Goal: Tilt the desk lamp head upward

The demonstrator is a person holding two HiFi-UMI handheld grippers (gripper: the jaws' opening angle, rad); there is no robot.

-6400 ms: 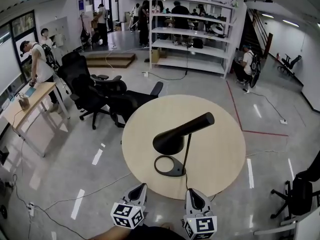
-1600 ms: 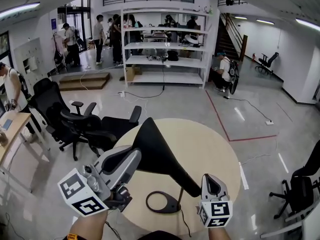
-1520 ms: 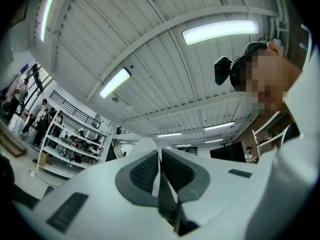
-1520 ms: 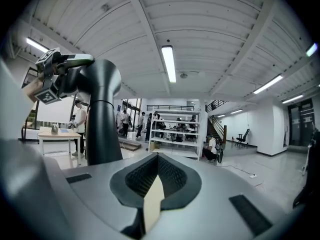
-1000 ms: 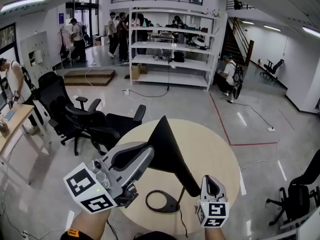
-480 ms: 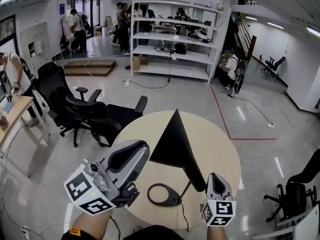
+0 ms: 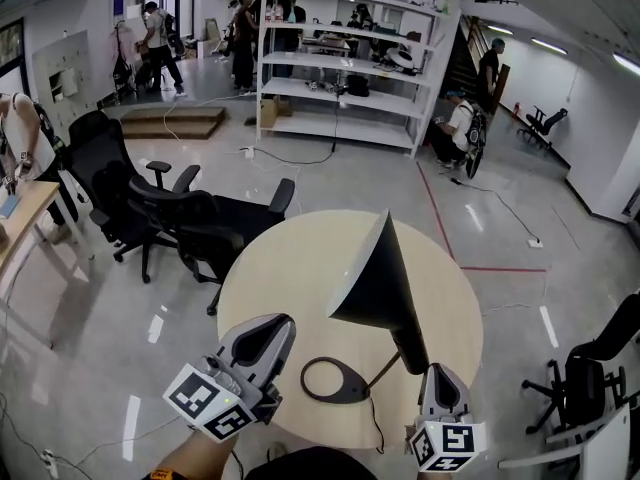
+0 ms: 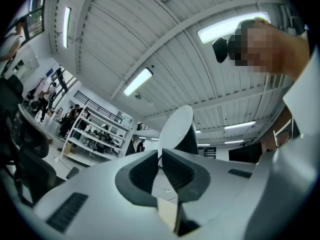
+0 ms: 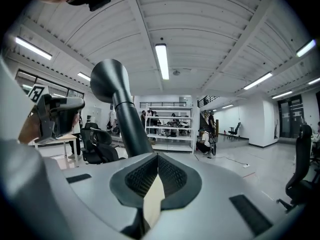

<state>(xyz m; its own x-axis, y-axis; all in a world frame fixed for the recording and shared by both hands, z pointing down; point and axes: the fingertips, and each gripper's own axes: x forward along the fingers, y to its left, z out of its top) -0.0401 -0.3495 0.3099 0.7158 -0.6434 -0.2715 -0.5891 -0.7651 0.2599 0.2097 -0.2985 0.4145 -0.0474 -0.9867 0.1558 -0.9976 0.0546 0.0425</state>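
The left gripper point(image 7: 258, 338) is hovering at the round table's point(image 7: 285, 258) 7 o'clock edge, its jaws standing a narrow slit apart and gripping nothing. The desk lamp point(image 7: 392, 313) is standing with its base point(image 7: 335, 380) near the 6 o'clock edge, its black head point(image 7: 375, 263) tilting up toward 12 o'clock. At 5 o'clock, the right gripper point(image 7: 439, 376) is pointing up beside the lamp, jaws pressed together, empty.

fingers point(image 8: 141, 172) barely apart, lamp head point(image 8: 176, 127) beyond — upturned

The lamp point(image 7: 385, 278) stands on the table point(image 7: 290, 268), base point(image 7: 335, 380) toward 6 o'clock. Left gripper point(image 7: 262, 340) at the base's 8, right gripper point(image 7: 442, 380) at 4. Chairs point(image 7: 170, 208) beyond at 10, shelves point(image 7: 340, 63) at 12.
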